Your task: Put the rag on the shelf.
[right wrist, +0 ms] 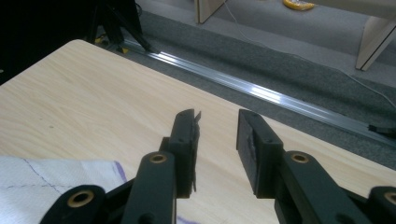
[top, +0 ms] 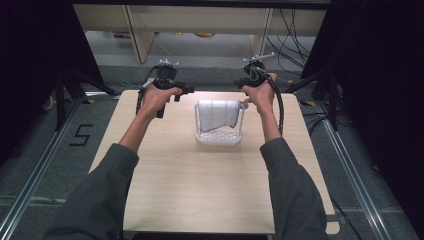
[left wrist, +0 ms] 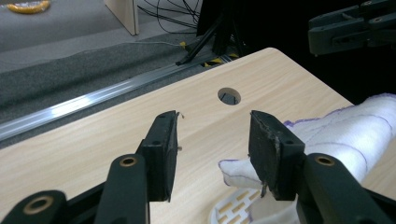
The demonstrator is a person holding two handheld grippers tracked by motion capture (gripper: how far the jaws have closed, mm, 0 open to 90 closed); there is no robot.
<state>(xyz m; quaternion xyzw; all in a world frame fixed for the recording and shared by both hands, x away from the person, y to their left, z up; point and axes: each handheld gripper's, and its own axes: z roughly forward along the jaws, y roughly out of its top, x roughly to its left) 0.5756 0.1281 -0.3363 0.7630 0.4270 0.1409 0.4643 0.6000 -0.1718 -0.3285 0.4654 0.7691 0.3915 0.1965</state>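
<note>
Your left gripper sits near the far left part of the surface, and its jaws stand apart with nothing between them. In the left gripper view the bare wood shows through the gap, and a corner of the white cloth lies just beside the right-hand jaw, not caught in it. Your right gripper is held near the far right of the surface, just beyond the basket's far right corner; its jaws are also apart and empty, as the right gripper view shows. The cloth, white with thin purple stitching, is draped over the far rim of the small white slotted basket, which stands on the surface between your two hands.
</note>
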